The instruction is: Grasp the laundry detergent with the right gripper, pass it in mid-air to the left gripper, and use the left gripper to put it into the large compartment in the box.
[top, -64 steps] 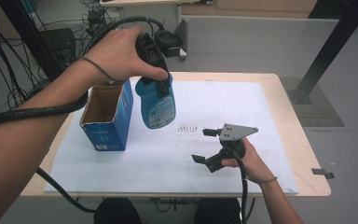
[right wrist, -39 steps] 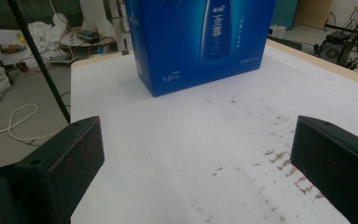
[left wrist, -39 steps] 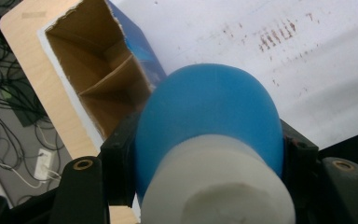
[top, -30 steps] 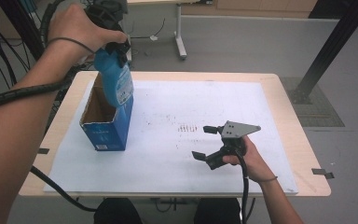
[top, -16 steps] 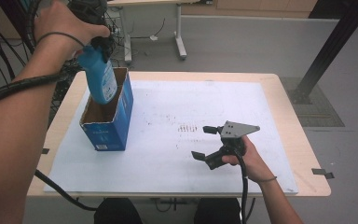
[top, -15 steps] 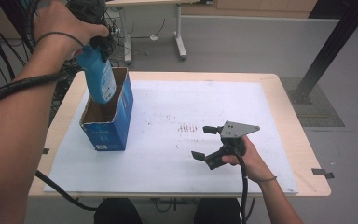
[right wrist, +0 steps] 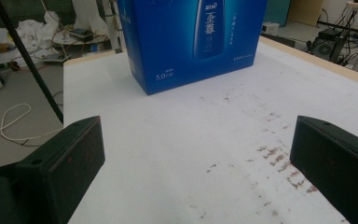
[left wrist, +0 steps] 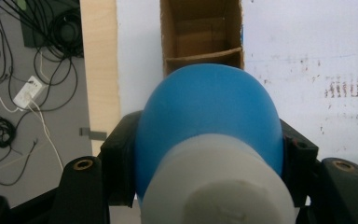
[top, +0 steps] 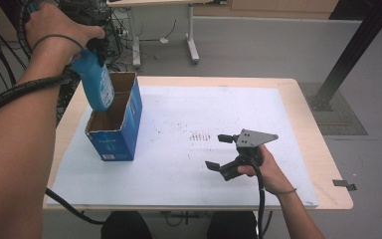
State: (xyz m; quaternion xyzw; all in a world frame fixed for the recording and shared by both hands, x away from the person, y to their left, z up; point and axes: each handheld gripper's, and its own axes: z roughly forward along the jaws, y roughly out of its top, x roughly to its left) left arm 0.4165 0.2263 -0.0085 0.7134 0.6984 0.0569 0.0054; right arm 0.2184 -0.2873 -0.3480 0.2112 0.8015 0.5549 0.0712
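Note:
A blue bottle [top: 97,85] with a white cap [left wrist: 219,186] hangs bottom-down in my left gripper [top: 97,49], whose jaws are shut on its shoulders just below the cap. The bottle's lower end is over the open top of a blue cardboard box [top: 117,135] at the table's left. In the left gripper view the bottle [left wrist: 209,121] covers part of the box's brown inside [left wrist: 200,37]. My right gripper [top: 215,151] rests low over the white sheet at the right, open with nothing between its fingers [right wrist: 65,172], facing the box's printed side [right wrist: 191,42].
A white sheet [top: 189,114] with small brown stains [top: 199,135] covers the wooden table [top: 323,164]. Cables [left wrist: 28,93] lie on the floor past the table's left edge. A black post [top: 348,55] stands at the far right, a desk leg [top: 191,30] behind.
My left hand has carried the bottle left and slightly down, from above the box's right wall to over its opening. The right gripper has stayed in place, open.

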